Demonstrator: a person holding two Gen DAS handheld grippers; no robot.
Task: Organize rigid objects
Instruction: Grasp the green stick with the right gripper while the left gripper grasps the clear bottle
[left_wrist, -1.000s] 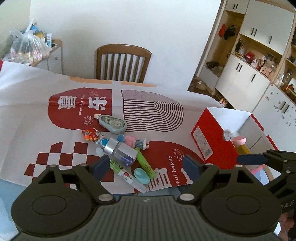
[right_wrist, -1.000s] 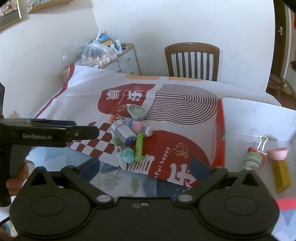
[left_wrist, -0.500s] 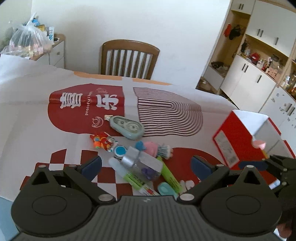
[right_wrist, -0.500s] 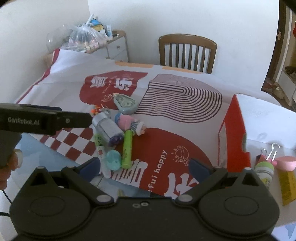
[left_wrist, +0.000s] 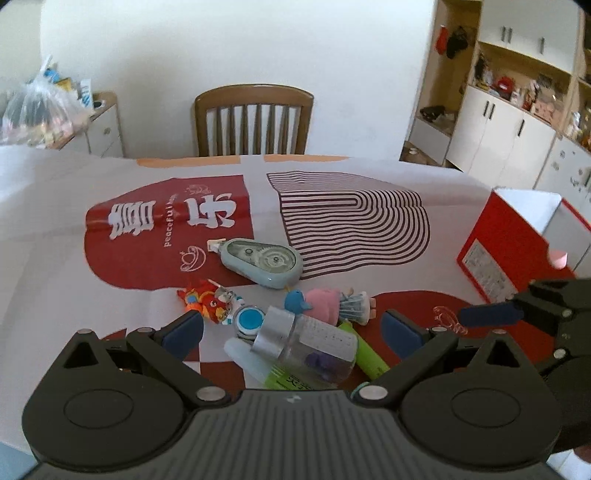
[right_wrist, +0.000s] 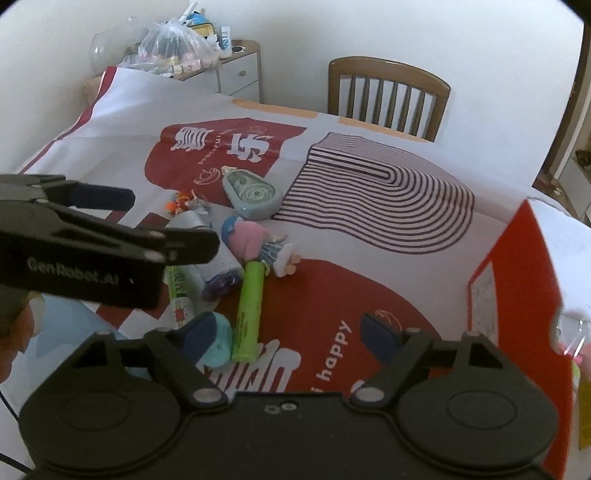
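While the small-item pile (left_wrist: 291, 328) sits near the table's front edge, sorting looks barely begun; few things show in the red box (left_wrist: 517, 251) at the right edge. Left gripper (left_wrist: 291, 328) spread wide over the clear bottle (left_wrist: 314, 350), not touching. Right gripper (right_wrist: 284, 334) closing, nothing pinched, green highlighter (right_wrist: 249, 310) just ahead. Correction-tape dispenser (left_wrist: 264, 260) and doll (left_wrist: 332, 304) crowd it.

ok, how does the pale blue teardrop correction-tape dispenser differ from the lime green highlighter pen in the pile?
Shape: the pale blue teardrop correction-tape dispenser is broad and flat with a clear window showing its reels; the lime green highlighter pen is a slim opaque stick.
Position: the dispenser lies apart at the pile's far edge; the highlighter sits in the cluster, its far end against the pink doll.
Shared: both lie flat on the red-and-white printed cloth, ungripped.
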